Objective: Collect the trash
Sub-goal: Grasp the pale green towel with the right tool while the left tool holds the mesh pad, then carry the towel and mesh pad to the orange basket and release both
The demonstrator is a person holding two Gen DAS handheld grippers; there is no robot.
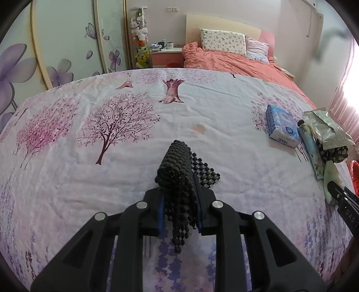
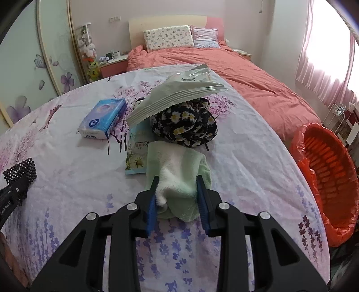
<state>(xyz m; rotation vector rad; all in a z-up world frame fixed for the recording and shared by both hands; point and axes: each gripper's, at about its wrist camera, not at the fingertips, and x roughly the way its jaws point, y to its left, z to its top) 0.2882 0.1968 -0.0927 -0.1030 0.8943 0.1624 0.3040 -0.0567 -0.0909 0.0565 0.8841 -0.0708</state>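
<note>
Green cloth (image 2: 179, 177) between jaws (right).

Ahead of the fingers, past the flowered sheet (image 1: 202, 107), lies a bed under a coral duvet (image 2: 235, 69), with two pillows (image 2: 168, 37) propped against a pale headboard (image 2: 166, 21). Left of the bed stands a low bedside cabinet (image 1: 166, 56) with mugs on top, and beside it a tall clear cylinder (image 1: 140, 36) packed with soft toys. Further left runs a wardrobe door (image 1: 65, 42) painted with purple flowers and butterflies. To the right, bright daylight glows through pink curtains (image 2: 325, 65). The walls are pale pink.
</note>
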